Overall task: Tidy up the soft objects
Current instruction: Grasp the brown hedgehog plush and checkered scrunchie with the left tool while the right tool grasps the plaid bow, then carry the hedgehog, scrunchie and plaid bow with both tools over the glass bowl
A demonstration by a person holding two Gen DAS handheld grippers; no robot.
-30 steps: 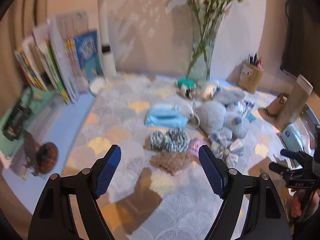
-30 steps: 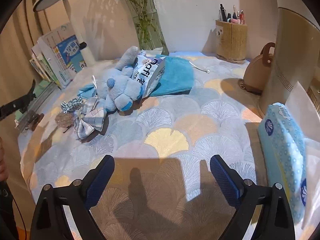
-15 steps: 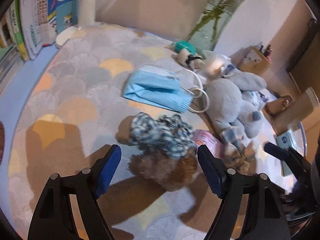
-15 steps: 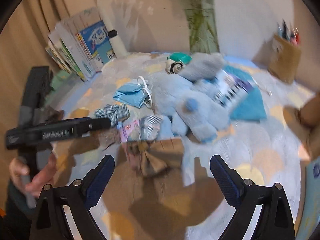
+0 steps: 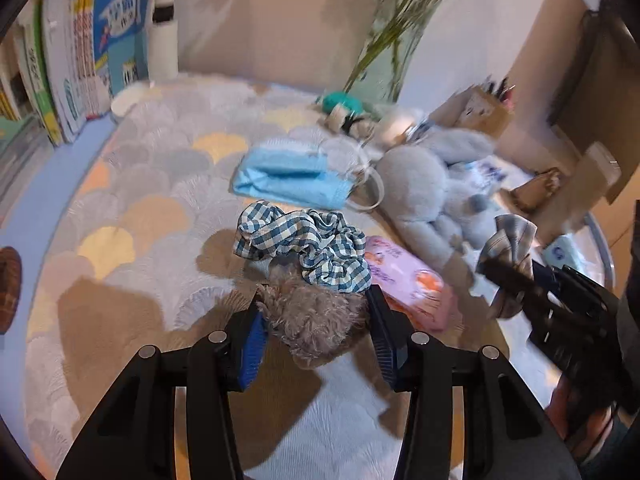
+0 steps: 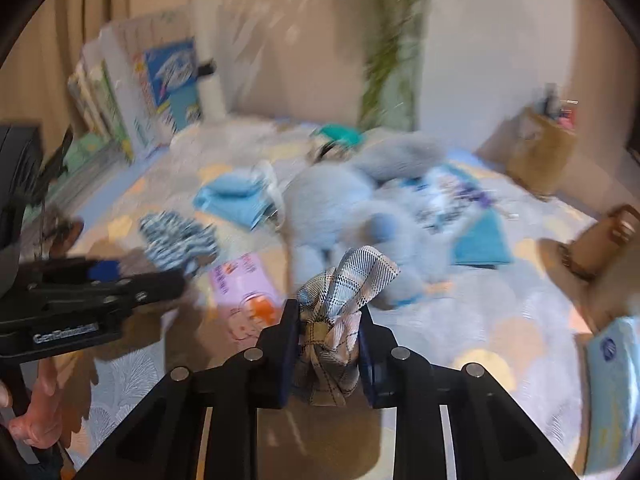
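Both grippers have just been closing, each on its own soft thing. The left gripper (image 5: 316, 336) now has its blue pads pressed against the two sides of the fuzzy brown scrunchie (image 5: 316, 320), which lies on the patterned tablecloth (image 5: 152, 184) at the near edge of the pile, partly under the checked blue scrunchie (image 5: 304, 244); a second ago those jaws stood wide and hung above the pile. The right gripper (image 6: 328, 340), wide apart over bare cloth a second ago, is clamped on the knot of the plaid bow (image 6: 340, 300), whose loops stick up beyond the pads, near the pink packet (image 6: 244, 296) and in front of the blue plush toy (image 6: 360, 208). The face mask (image 5: 292, 176) lies farther back, untouched. My reading is that both grasps are made, so lifting and sorting can follow.
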